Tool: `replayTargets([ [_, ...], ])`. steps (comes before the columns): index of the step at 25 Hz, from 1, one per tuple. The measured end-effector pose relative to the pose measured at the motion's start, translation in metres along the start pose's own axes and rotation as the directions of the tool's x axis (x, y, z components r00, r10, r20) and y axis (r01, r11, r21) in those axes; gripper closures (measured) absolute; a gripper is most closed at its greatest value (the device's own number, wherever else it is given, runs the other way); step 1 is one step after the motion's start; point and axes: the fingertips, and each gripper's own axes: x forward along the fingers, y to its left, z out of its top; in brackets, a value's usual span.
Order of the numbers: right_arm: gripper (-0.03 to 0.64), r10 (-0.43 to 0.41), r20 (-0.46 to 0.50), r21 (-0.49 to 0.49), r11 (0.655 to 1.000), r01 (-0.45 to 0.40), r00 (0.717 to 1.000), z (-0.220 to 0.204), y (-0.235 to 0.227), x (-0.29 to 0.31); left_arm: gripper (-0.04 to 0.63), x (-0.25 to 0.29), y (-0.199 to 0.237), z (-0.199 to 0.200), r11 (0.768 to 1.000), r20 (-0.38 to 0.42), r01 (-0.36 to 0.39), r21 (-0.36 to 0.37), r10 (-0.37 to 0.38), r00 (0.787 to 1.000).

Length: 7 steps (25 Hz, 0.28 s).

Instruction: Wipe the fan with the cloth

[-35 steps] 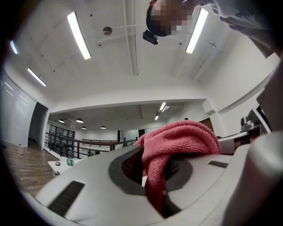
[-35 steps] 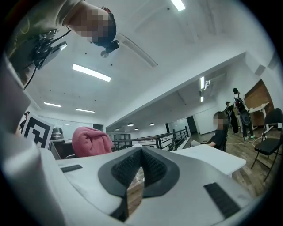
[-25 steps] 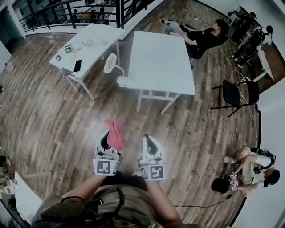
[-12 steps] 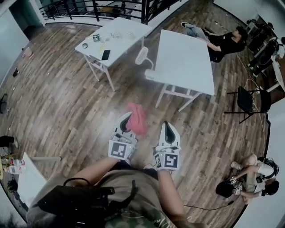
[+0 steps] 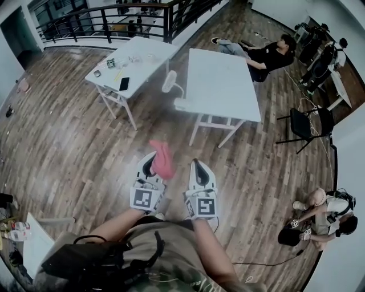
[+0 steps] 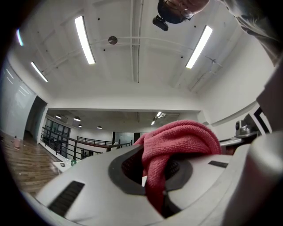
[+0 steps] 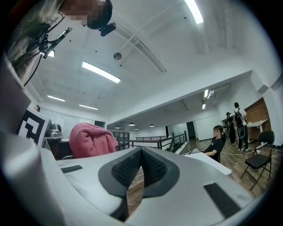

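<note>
A red cloth (image 5: 162, 160) bunches out of my left gripper (image 5: 149, 165), whose jaws are shut on it; in the left gripper view the cloth (image 6: 177, 148) fills the gap between the pads. My right gripper (image 5: 197, 169) is beside it, shut with nothing between its jaws (image 7: 140, 170). Both are held over the wooden floor, pointing toward the tables. A small white fan (image 5: 169, 82) stands on its base at the near left corner of the large white table (image 5: 225, 85), well beyond both grippers.
A second white table (image 5: 134, 60) with a phone and small items stands left of the fan. A seated person (image 5: 268, 54) is behind the large table, a black chair (image 5: 305, 122) at right, more people at lower right (image 5: 311, 222). A railing (image 5: 114, 14) runs along the back.
Both grippers have come forward toward the tables with the cloth still held in the left one. The view has swung, so the tables and fan sit differently in the frame.
</note>
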Motion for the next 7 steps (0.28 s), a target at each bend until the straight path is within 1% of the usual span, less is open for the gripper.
replayTargets([
  [7,0.617,0.0,-0.015,0.004,1.0,0.0,1.0,-0.004,0.019,-0.006,0.549,-0.019,0.005,-0.003,1.0,-0.012,0.004,-0.027,-0.005,1.0],
])
